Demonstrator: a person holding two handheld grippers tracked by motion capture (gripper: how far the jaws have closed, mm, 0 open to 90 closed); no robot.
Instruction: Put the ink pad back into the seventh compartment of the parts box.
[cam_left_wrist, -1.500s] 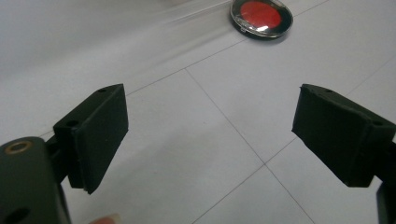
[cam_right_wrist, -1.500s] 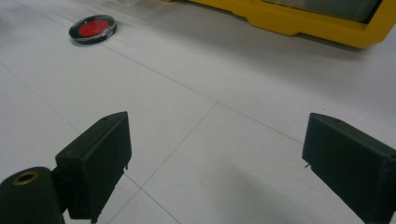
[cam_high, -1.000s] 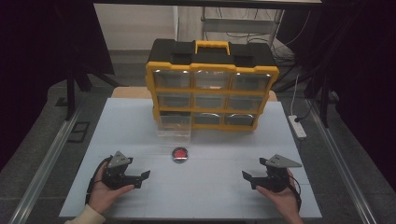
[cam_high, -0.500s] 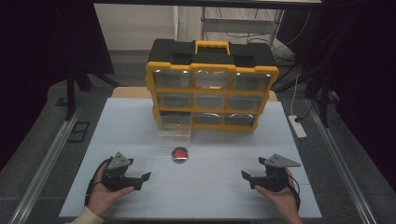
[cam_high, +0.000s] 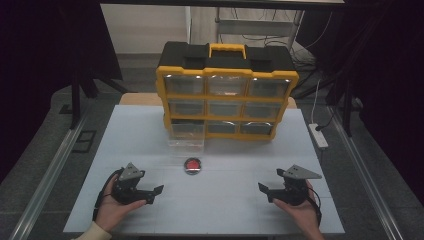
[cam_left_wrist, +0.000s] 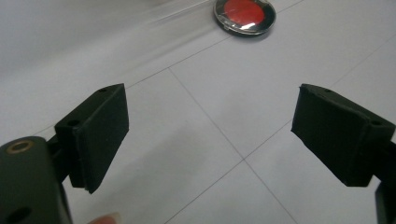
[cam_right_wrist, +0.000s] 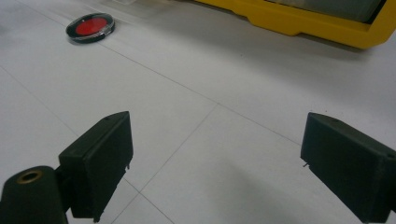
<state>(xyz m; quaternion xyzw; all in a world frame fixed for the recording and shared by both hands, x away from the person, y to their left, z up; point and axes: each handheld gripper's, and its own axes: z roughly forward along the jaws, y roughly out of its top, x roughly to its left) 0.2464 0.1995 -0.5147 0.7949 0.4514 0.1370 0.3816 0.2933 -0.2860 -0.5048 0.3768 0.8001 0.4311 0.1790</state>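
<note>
High view: the left gripper (cam_high: 150, 192) and right gripper (cam_high: 267, 192) rest low on the white table (cam_high: 225, 210), one at each near corner, jaws wide apart and empty. A small round red disc (cam_high: 192, 165) lies flat between them, nearer the yellow organiser (cam_high: 227, 97), whose bottom-left clear drawer (cam_high: 186, 136) stands pulled out just behind the disc. The step appears to be the start of a reach.

Left gripper view: open jaws frame bare table; the disc (cam_left_wrist: 244, 15) lies ahead, apart from them. Picking it up likely calls for a low, flat approach.

Right gripper view: open, empty jaws; the disc (cam_right_wrist: 90, 27) lies far left, the organiser's base (cam_right_wrist: 299, 21) beyond. Nothing blocks either path.
</note>
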